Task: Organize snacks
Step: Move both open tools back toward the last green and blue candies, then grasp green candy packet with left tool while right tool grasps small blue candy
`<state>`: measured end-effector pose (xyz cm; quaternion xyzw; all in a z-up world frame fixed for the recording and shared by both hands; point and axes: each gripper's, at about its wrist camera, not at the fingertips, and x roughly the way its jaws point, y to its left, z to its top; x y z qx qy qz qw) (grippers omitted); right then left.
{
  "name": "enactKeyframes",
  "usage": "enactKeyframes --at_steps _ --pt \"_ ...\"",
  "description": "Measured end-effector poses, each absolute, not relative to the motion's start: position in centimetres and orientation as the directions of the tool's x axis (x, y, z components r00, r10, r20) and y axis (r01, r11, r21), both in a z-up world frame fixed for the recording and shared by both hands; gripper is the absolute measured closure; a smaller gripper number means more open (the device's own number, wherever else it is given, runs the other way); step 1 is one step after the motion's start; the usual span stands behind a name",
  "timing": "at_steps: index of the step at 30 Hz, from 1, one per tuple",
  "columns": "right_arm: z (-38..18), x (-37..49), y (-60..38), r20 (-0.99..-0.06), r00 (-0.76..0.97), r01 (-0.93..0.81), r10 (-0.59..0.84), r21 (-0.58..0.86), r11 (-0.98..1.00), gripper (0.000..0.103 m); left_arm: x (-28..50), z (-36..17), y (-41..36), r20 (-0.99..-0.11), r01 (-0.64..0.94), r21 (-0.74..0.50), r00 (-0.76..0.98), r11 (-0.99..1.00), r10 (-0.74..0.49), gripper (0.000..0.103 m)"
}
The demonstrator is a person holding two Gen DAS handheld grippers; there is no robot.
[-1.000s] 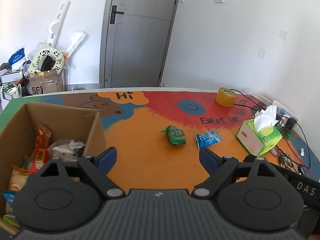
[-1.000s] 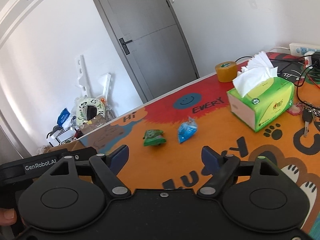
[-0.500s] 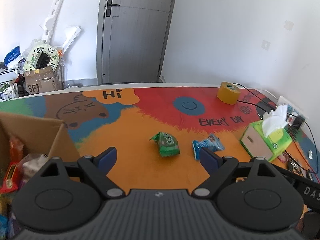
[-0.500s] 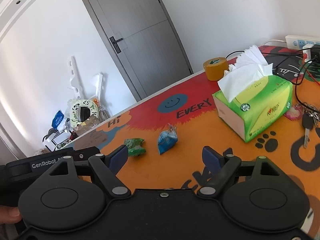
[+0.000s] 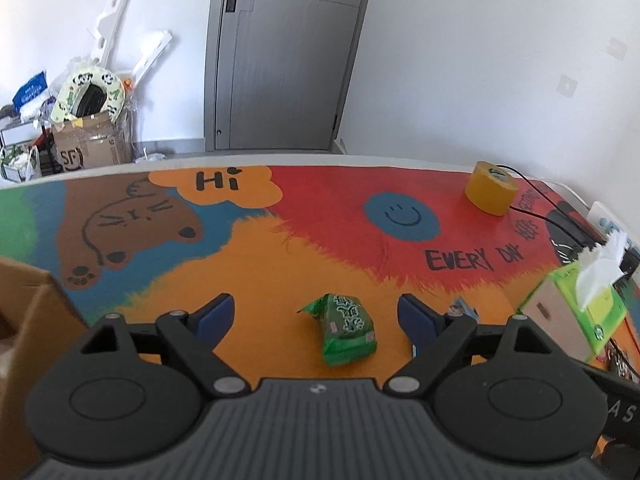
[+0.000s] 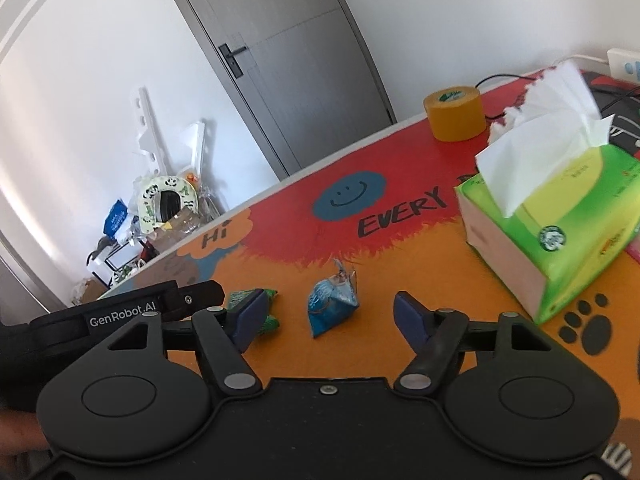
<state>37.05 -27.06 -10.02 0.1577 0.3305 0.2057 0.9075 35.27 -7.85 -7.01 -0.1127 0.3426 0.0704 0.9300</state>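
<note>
My left tongs (image 5: 314, 312) tilted down over the surface (image 5: 256, 264), spread wide around the green snack (image 5: 347, 329) without touching. My right tongs (image 6: 327, 316) were closing, the blue snack (image 6: 331, 307) untouched between them. A cardboard box (image 5: 28, 320) stood left, contents hidden.
</note>
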Motion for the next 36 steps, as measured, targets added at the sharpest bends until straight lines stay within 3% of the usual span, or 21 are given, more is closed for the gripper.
enactKeyframes --at_steps 7,10,12,15,17,19,20,24,33,35,36 --pt "-11.6 38.7 -26.4 -0.561 0.671 -0.261 0.484 0.432 0.863 0.033 37.2 -8.8 -7.7 -0.674 -0.229 -0.184 0.737 0.956 0.047 0.017" --pt "-12.2 39.3 -26.2 -0.569 0.659 -0.256 0.492 0.445 0.858 0.039 37.6 -9.5 -7.8 -0.685 -0.228 -0.184 0.728 0.956 0.042 0.018" --pt "-12.7 39.5 -26.1 -0.575 0.653 -0.256 0.493 0.445 0.858 0.052 37.8 -9.9 -8.0 -0.689 -0.227 -0.183 0.723 0.957 0.039 0.019" --pt "-12.9 39.4 -26.3 -0.584 0.644 -0.257 0.494 0.444 0.859 0.090 38.0 -10.6 -8.5 -0.700 -0.213 -0.173 0.713 0.962 0.032 0.027" --pt "-13.2 39.3 -26.9 -0.593 0.642 -0.236 0.487 0.451 0.861 0.101 37.8 -10.7 -8.9 -0.692 -0.208 -0.148 0.720 0.967 0.049 0.034" --pt "-13.3 38.9 -27.6 -0.585 0.650 -0.224 0.485 0.462 0.858 0.102 37.6 -10.8 -9.0 -0.684 -0.207 -0.142 0.728 0.968 0.055 0.050" --pt "-13.4 38.5 -27.8 -0.582 0.653 -0.222 0.485 0.466 0.857 0.102 37.5 -10.7 -9.0 -0.682 -0.208 -0.141 0.729 0.968 0.057 0.064" --pt "-13.2 37.4 -28.5 -0.572 0.664 -0.221 0.482 0.466 0.857 0.102 36.8 -10.4 -8.8 -0.678 -0.186 -0.180 0.735 0.966 0.015 0.071" --pt "-12.4 35.2 -29.8 -0.541 0.685 -0.212 0.488 0.494 0.844 0.101 34.0 -8.8 -8.8 -0.646 -0.180 -0.198 0.763 0.964 0.010 0.072" --pt "-12.2 35.4 -29.6 -0.547 0.684 -0.204 0.483 0.492 0.846 0.093 33.6 -8.5 -8.5 -0.637 -0.181 -0.204 0.771 0.962 0.009 0.072" --pt "-12.1 35.6 -29.3 -0.545 0.686 -0.207 0.482 0.489 0.847 0.079 33.4 -8.3 -8.3 -0.631 -0.180 -0.207 0.776 0.962 0.009 0.072"
